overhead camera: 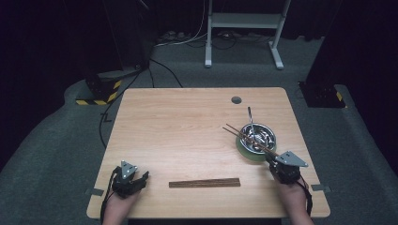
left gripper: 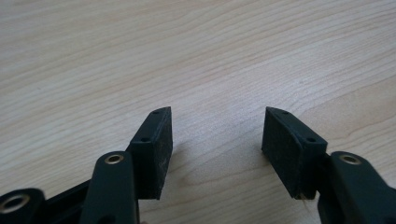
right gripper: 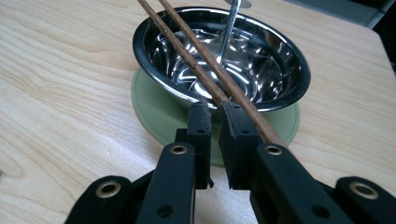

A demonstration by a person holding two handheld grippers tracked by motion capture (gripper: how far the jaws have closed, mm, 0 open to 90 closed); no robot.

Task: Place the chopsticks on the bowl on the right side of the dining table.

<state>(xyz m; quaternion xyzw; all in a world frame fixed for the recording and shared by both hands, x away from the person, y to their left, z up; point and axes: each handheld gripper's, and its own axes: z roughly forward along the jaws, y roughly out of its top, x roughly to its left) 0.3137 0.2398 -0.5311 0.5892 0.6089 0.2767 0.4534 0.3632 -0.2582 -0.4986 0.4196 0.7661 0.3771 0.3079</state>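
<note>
Beneath both grippers lies a pale wooden table [overhead camera: 187,122], the largest item noted. Just beyond the right gripper's [right gripper: 215,109] jaw tips sits a steel bowl [right gripper: 280,70], standing on a green saucer [right gripper: 154,112] whose rim reaches back under the jaw tips. A metal spoon [right gripper: 229,32] stands in the bowl on the far side from the jaws, its handle leaning over the far rim.

A pair of brown chopsticks [right gripper: 205,74] runs from the right gripper's jaws forward and across the bowl's mouth, the far ends passing beyond the opposite rim. The right jaws stand nearly together with a narrow gap between the pads. The chopsticks pass over the pad on the right of the gripper view and look to rest on top of it; whether the pads truly clamp them cannot be told for certain, though the jaws are as good as shut and the sticks are carried there.

Between the two grippers, nearer the table's front edge, lies a dark wooden strip [overhead camera: 204,183], flat and untouched.

The left gripper [left gripper: 217,133] rests low over bare table, jaws apart, nothing between the pads.
</note>
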